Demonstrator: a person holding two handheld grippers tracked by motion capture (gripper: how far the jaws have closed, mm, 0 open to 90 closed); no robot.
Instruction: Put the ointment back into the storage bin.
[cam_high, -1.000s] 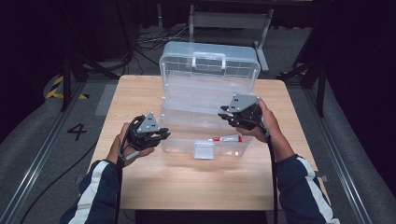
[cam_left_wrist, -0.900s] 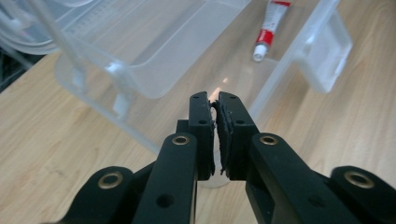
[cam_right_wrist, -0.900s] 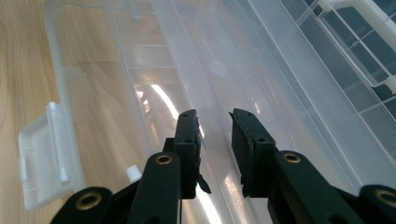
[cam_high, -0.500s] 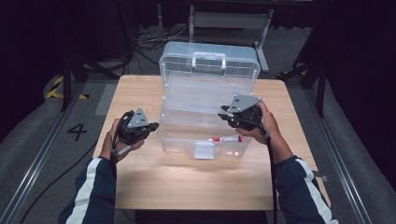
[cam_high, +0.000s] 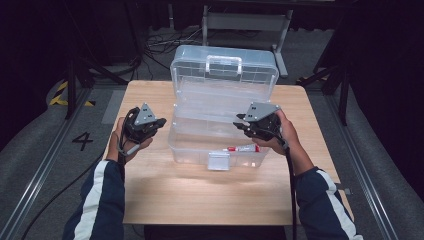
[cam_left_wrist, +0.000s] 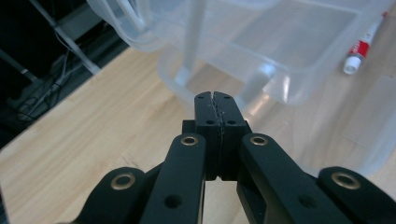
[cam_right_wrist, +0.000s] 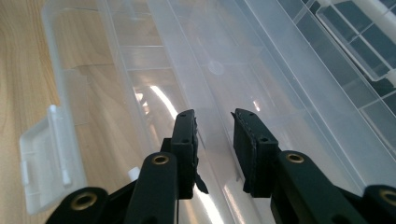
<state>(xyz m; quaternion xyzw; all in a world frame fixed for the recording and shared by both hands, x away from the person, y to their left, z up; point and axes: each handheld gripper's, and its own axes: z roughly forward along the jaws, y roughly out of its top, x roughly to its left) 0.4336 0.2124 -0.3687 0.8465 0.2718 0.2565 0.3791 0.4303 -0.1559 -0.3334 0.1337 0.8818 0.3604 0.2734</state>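
So we've got the clear toolbox (cam_high: 220, 125) sitting open in the middle of the desk (cam_high: 210, 195), lid tipped back toward the far edge, front latch (cam_high: 218, 161) hanging down toward the near edge. There's a small red-and-white tube (cam_high: 243, 148) lying in the bottom of the box, near its front wall.

What just changed: our left gripper (cam_high: 159, 123) has pulled away from the box's left end, and its jaws have just been closing. In the left gripper view they're pressed flat together with nothing between them (cam_left_wrist: 216, 109). It now sits over bare wood near the desk's left edge, just beside the box but not touching it. To us that reads as the left side's job being finished, probably letting go of the tray or the box wall there.

Our right gripper (cam_high: 241, 123) hasn't gone anywhere. It hovers over the right part of the box with its jaws a little apart (cam_right_wrist: 215, 128), and nothing looks pinched between them, though clear plastic against clear plastic makes that hard to call for sure.

Compared with a second ago, the left hand was right up against the box's left front corner; now there's a gap of desk between them. Box and tube look unmoved.
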